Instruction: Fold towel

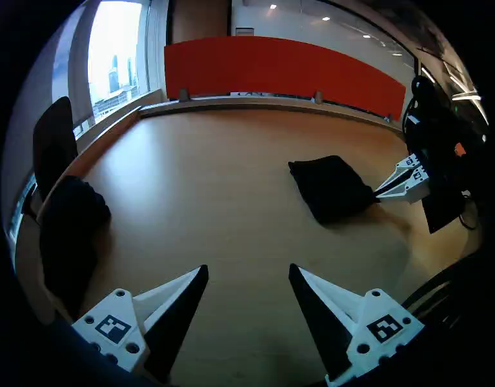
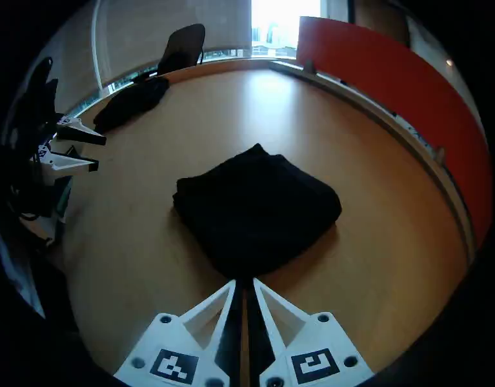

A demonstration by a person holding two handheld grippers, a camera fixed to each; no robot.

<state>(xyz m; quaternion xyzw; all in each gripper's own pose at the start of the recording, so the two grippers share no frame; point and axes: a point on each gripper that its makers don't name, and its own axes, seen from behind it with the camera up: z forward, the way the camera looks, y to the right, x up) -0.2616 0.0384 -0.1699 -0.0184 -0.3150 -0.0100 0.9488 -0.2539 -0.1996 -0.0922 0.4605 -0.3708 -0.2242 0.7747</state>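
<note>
The towel [image 2: 257, 206] lies as a thick black square in the middle of the wooden table [image 2: 383, 258], with its layers stacked and its edges roughly squared. To my eye the folding is mostly done.

The right tool [image 2: 244, 282] comes in low from 6 o'clock in the right gripper view. Its two fingers are drawn almost together, with only a slit between them, and their tips sit at the towel's near edge. I cannot tell whether a hem is nipped between them or whether they only touch the cloth. A closed, pointed tool at the edge would suit nudging or pressing the bundle straight.

The left tool [image 1: 248, 267] is held well back from the towel with its fingers spread wide and bare tabletop between them. It grips nothing. From there the towel sits off towards 2 o'clock, so this hand looks parked out of the way, ready to come in if another fold is wanted.

A second dark cloth [image 2: 131, 103] lies heaped near the table's far rim at 10 o'clock, beside a chair [image 2: 182, 42] and well apart from the towel. It may be next in line.
</note>
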